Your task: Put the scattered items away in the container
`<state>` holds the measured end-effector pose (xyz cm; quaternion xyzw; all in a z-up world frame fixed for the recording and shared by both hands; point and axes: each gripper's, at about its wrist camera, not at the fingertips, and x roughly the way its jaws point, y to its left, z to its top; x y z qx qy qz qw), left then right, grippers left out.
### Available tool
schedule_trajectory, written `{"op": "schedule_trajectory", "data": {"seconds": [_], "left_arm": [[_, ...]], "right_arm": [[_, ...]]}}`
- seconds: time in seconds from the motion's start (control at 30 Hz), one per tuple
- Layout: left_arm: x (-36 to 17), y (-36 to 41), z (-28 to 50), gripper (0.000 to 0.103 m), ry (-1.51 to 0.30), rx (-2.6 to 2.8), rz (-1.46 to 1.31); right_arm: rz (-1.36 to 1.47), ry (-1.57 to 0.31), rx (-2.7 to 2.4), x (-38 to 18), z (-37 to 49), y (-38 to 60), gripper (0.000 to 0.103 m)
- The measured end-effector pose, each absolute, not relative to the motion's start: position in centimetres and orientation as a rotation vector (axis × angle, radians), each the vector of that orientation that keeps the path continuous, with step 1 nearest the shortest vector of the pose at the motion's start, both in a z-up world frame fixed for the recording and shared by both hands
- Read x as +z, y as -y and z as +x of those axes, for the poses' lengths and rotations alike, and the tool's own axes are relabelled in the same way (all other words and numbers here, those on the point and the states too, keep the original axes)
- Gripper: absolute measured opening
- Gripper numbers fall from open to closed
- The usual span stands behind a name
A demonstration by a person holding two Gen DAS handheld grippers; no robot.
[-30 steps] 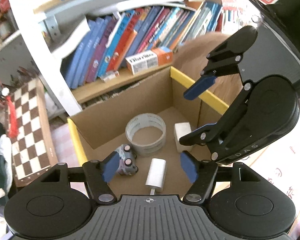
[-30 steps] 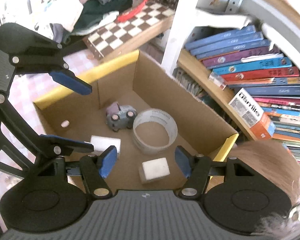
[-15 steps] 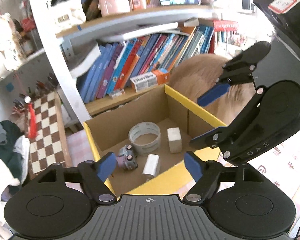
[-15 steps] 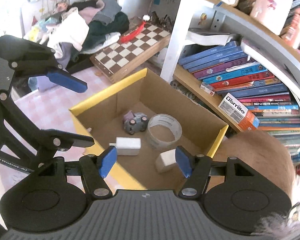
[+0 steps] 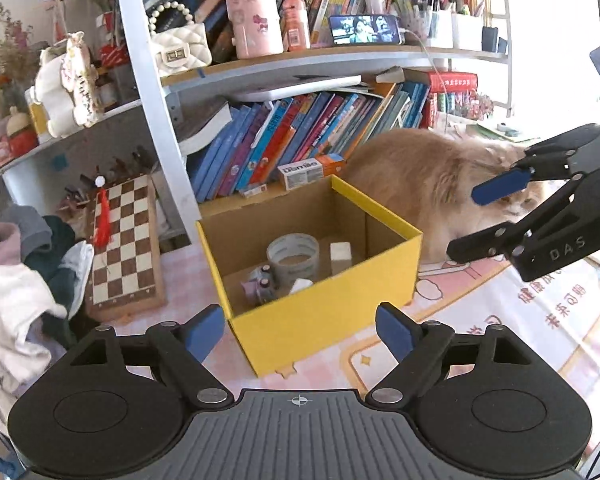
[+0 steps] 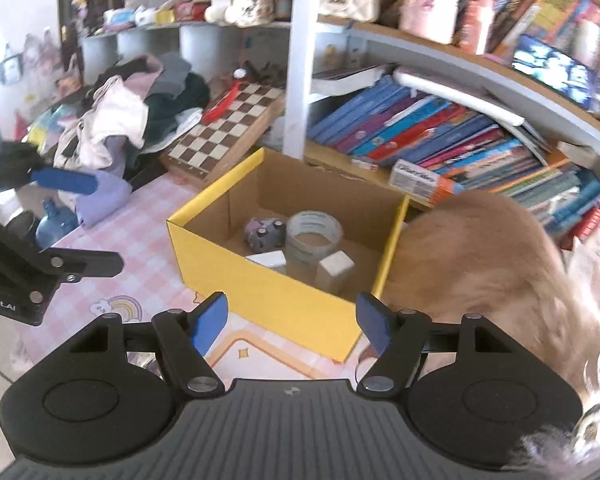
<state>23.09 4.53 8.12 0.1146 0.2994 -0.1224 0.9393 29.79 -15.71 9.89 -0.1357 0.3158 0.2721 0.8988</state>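
A yellow cardboard box stands open on the pink mat. Inside it lie a roll of clear tape, a white cube, a purple toy car and a white charger block. My left gripper hovers open in front of the box, holding nothing. My right gripper is open and empty too, near the box's front corner. It also shows at the right of the left wrist view.
A fluffy orange cat sits right against the box. Behind are bookshelves, a chessboard and a pile of clothes. A blue bottle stands on the mat at the left.
Both grippers have pulled back and up, away from the box. The box now looks smaller and its yellow outer walls show. Both stay open and empty.
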Motion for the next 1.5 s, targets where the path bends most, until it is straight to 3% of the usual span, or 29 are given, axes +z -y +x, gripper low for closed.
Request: {"op": "schedule_trajectory", "data": {"seconds": [0.73,1.5], "left_arm": [[3.9,-3.0,13.4,0.097,-0.592,-0.138,0.155],[-1.4,-2.3,9.2,0.097,-0.686,-0.064,0.089]], "right_arm": [[-0.202,-0.613,0.407,4.6,17.3,17.4,0.086],[-0.2,-0.686,0.355,-1.1,12.1,16.2,0.086]]}}
